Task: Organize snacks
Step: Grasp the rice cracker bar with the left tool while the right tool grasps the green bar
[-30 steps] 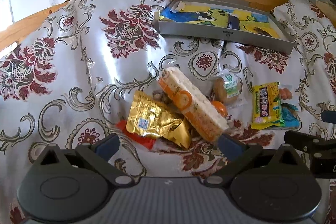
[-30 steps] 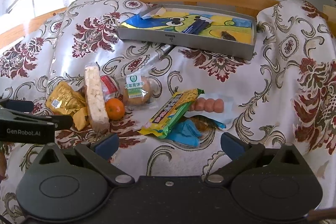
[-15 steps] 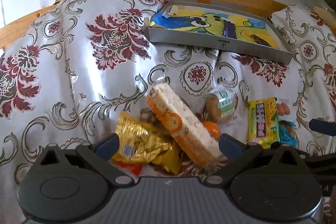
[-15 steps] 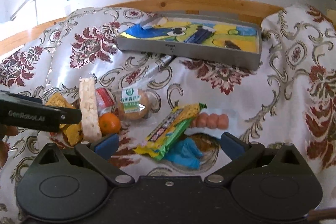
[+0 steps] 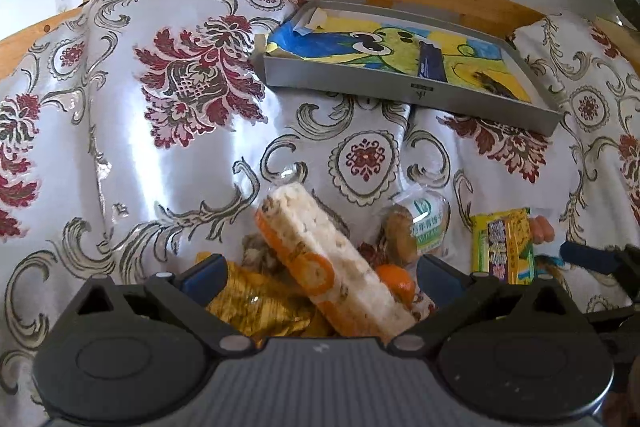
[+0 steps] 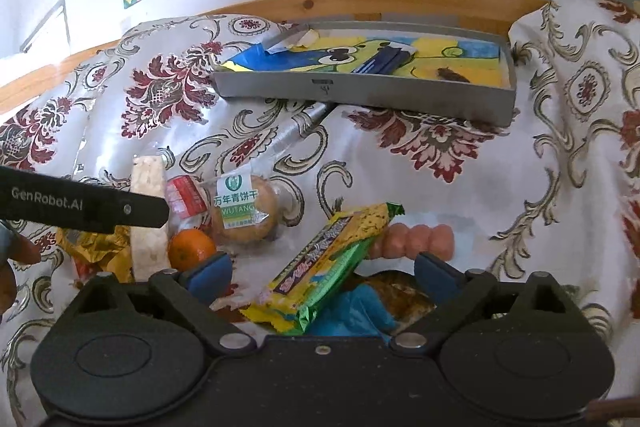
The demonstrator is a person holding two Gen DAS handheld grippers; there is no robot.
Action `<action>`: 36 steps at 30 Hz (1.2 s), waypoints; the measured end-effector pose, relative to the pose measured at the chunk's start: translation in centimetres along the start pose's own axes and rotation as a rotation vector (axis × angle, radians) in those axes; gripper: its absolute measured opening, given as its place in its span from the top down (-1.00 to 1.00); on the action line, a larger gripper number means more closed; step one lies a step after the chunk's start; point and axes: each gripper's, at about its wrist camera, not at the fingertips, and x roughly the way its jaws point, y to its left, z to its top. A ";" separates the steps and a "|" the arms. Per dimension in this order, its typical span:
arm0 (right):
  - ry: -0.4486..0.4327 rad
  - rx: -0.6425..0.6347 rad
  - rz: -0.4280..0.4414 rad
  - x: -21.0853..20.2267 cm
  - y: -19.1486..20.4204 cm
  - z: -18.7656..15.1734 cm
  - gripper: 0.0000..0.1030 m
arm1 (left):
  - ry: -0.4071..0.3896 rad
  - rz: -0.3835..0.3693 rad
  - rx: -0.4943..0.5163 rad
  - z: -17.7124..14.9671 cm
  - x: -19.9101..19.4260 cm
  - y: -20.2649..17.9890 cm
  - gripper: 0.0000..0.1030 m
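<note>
Left wrist view: the left gripper [image 5: 318, 273] hangs low with jaws spread wide around a long, bumpy rice-cracker bar [image 5: 334, 263] in clear orange-printed wrap, lying on crinkled gold foil packets [image 5: 256, 301].

Right wrist view: the right gripper [image 6: 322, 273], also gaping, straddles a glossy yellow-green biscuit pack [image 6: 332, 259] near a grey tray [image 6: 360, 93].

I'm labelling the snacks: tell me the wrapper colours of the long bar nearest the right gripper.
The long bar has a yellow and green wrapper, clearest in the right wrist view.

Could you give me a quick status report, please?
Left gripper open over rice bar. Right gripper open over yellow packet. Grey tray unobstructed.
</note>
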 end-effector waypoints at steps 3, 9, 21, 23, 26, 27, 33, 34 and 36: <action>0.011 0.005 0.008 0.9 0.0 0.0 -0.82 | 0.013 -0.026 -0.013 0.4 0.7 0.2 -0.99; 0.003 -0.006 0.054 1.4 0.3 0.1 -0.62 | 0.072 -0.081 -0.040 0.8 2.1 0.3 -0.78; -0.029 0.016 0.105 1.6 0.5 0.4 -0.47 | 0.105 -0.101 -0.099 0.9 2.6 1.5 -0.34; -0.043 0.027 0.122 1.7 0.5 0.6 -0.42 | 0.115 -0.104 -0.114 1.0 2.8 1.7 -0.30; -0.037 0.045 0.149 2.2 0.5 1.0 -0.19 | 0.136 -0.111 -0.150 1.0 3.2 2.1 -0.25; -0.027 0.058 0.154 2.4 0.5 1.0 -0.13 | 0.138 -0.112 -0.156 1.0 3.3 2.2 -0.25; 0.023 0.122 0.155 3.7 -0.1 0.9 -0.07 | 0.147 -0.102 -0.137 1.1 3.6 1.9 -0.25; 0.028 0.130 0.154 3.8 -0.2 0.9 -0.06 | 0.148 -0.101 -0.140 1.1 3.6 1.9 -0.25; 0.032 0.135 0.154 4.0 -0.2 0.8 -0.01 | 0.151 -0.101 -0.149 1.1 3.8 2.0 -0.25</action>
